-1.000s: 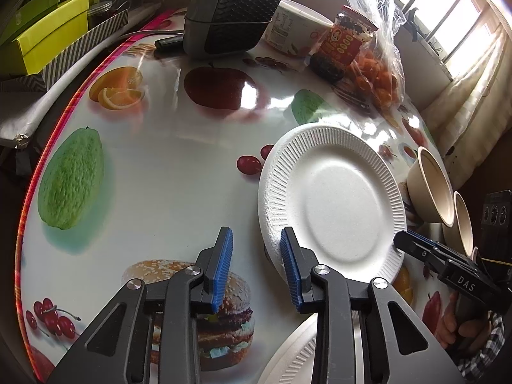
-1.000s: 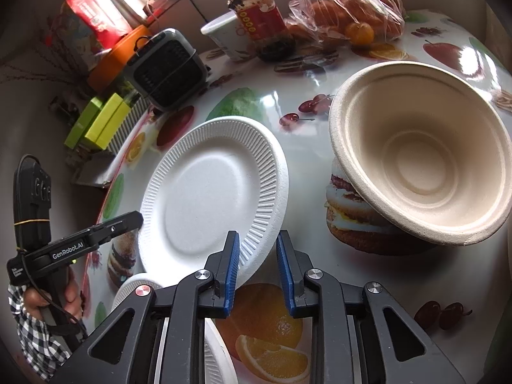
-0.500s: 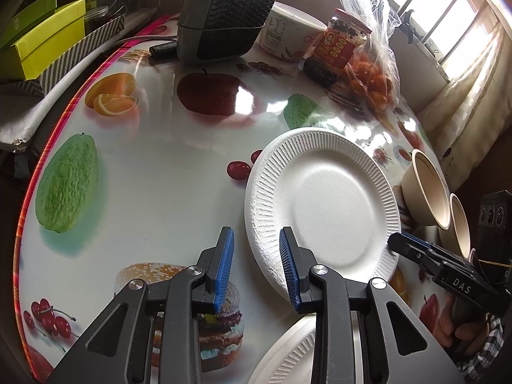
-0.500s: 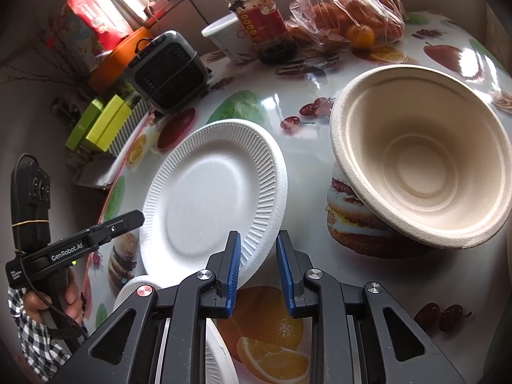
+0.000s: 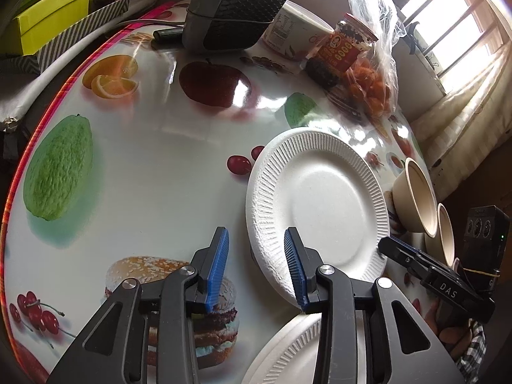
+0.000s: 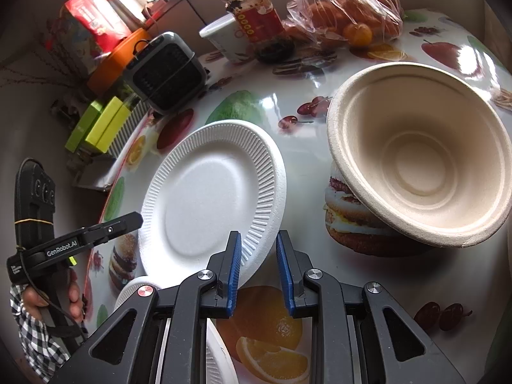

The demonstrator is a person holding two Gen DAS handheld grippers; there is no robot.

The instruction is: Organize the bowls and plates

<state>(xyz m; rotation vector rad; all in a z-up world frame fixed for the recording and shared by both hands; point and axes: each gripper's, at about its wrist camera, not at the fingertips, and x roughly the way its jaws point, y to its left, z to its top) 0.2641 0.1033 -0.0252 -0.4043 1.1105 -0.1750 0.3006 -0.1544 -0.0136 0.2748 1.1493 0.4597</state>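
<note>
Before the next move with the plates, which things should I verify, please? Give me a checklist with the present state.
1. Left hand-held gripper holds nothing; its jaws have just been opening: ok.
2. Right hand-held gripper holds nothing, narrow gap: ok.
3. White plate is empty: ok.
4. The rim of the white plate sits between the left pads: cannot tell.
5. Beige bowl stands apart from the white plate: ok.
6. Second plate is free to receive: cannot tell, mostly hidden.

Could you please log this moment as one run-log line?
left gripper: jaws just opening, white plate rim between them, unpressed | right gripper: open beside same plate | beige bowl: untouched
</note>
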